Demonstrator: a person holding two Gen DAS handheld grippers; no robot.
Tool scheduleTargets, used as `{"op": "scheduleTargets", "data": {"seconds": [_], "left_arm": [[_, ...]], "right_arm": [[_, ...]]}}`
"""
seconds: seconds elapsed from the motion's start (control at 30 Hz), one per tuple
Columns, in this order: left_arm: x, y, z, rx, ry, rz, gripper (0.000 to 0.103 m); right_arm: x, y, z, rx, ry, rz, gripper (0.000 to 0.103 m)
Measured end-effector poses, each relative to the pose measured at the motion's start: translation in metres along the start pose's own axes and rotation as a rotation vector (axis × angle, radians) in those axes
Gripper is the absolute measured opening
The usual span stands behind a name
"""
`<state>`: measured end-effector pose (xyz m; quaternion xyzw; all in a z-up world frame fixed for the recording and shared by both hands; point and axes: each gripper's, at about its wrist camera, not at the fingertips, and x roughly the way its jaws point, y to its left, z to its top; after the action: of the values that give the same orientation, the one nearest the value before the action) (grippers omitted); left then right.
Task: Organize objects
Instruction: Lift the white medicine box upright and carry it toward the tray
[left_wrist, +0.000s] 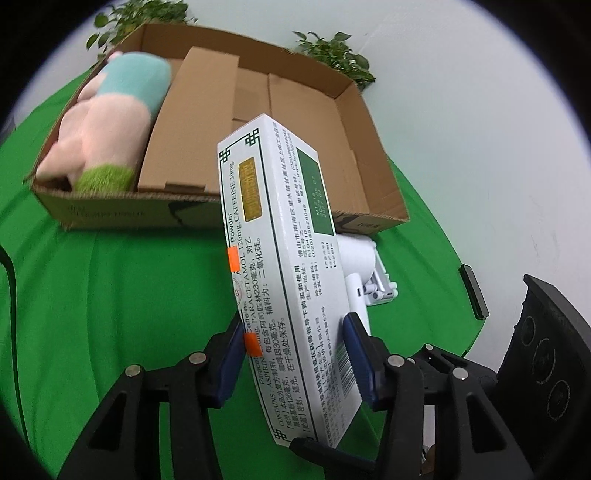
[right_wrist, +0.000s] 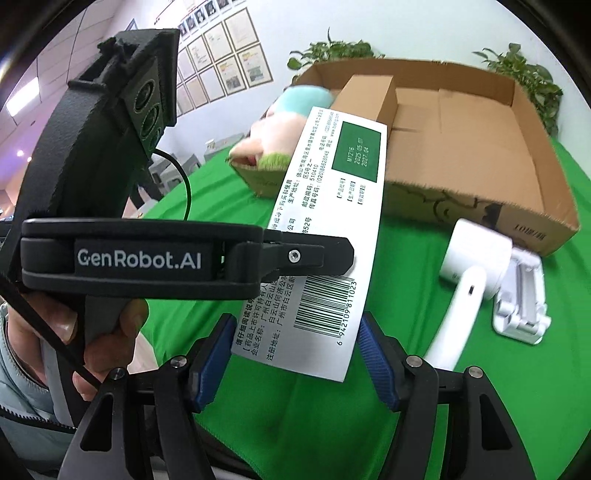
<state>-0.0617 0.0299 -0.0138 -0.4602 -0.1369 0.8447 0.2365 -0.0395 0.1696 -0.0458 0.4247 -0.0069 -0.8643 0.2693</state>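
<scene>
Medicine box lifted, not yet stowed

Left gripper fingers pinch the medicine box, right gripper fingers spread around it; plush toy already in the cardboard tray; white fan left on the bench.

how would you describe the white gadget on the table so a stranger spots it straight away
Find the shallow brown cardboard tray on the green tablecloth. In front of its near right corner, outside it, lies a white plastic gadget: a stubby cylinder with a curved handle, beside a small folded white stand. Unlike the printed white medicine box, it is plain and rounded.
</scene>
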Motion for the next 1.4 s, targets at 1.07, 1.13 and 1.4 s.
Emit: {"op": "scheduleTargets", "data": {"seconds": [1.07, 1.13, 1.4], "left_arm": [[-0.059, -0.082, 0.146, 0.270, -0.277, -0.038, 0.048], [-0.062, -0.083, 0.158, 0.283, -0.294, -0.032, 0.048], [-0.066, -0.076, 0.210, 0.301, -0.315, -0.006, 0.048]], "right_arm": [[-0.080, 0.016, 0.123, -0.075, -0.305, -0.185, 0.062], [-0.087, 0.020, 0.138, -0.076, -0.317, -0.184, 0.062], [-0.093, 0.017, 0.212, -0.069, -0.354, -0.180, 0.062]]}}
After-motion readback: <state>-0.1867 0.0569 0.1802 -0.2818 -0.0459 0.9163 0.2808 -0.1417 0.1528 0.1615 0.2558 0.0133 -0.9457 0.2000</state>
